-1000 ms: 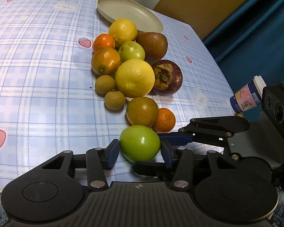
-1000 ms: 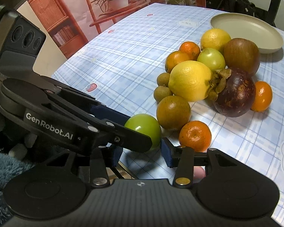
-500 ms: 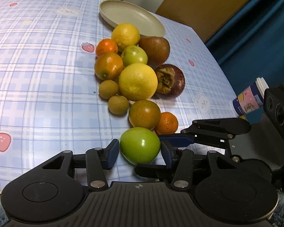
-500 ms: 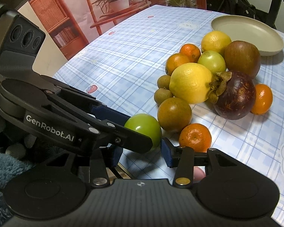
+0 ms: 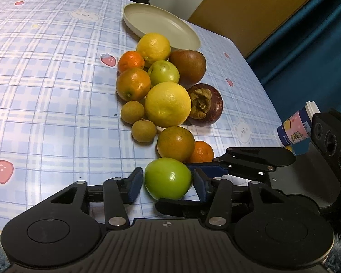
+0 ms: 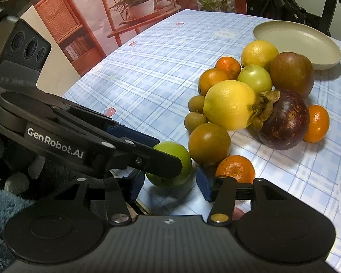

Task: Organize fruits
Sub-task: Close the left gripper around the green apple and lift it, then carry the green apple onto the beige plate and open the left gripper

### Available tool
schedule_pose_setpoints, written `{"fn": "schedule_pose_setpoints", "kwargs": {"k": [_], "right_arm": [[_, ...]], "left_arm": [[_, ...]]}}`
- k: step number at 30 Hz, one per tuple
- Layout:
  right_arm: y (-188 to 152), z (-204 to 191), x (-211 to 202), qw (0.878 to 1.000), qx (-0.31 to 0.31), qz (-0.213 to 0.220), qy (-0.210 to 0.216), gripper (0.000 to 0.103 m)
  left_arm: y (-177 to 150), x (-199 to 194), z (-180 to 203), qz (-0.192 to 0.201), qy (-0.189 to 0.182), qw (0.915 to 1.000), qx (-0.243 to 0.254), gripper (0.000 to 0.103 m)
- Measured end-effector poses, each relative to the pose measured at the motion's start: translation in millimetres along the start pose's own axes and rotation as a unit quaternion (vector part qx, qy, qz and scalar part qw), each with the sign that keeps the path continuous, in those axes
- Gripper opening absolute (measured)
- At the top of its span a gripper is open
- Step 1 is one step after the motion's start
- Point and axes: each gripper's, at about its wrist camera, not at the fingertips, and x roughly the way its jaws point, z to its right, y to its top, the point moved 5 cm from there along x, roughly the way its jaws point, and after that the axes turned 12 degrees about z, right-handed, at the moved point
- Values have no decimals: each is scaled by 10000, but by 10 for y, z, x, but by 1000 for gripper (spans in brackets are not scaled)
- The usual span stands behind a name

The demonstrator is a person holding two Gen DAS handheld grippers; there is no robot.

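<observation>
Left gripper [image 5: 167,183] straddles the green fruit [image 5: 168,176], grip impossible to tell; its finger half-hides it in the right view

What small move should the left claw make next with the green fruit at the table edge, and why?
Probably lift straight up a little. The left claw appears closed on both sides of the green fruit, which rests on the table. The right claw, whose jaws have just been opening around the same fruit, seems clear of it, and the plate is bare.
</observation>
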Motion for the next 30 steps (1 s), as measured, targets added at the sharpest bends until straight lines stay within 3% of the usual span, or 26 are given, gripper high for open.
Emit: {"fn": "schedule_pose_setpoints", "kwargs": {"k": [6,13,22,30], "right_arm": [[-2,-15,17,10000,9,7,52,49],[111,-34,-200,9994,5,338,76,48],[522,7,-401,9960,-187,866,-69,48],[931,296,-388,9921,-177,1194,-332,48]], "left_arm": [[16,-43,64,77,17,9998,166,50],[252,-303,328,625,-44,9951,767,45],[698,-324,537,1078,-13,9881,1097,45],[1178,-105,773,1347,-163,9799,1462,45]]}}
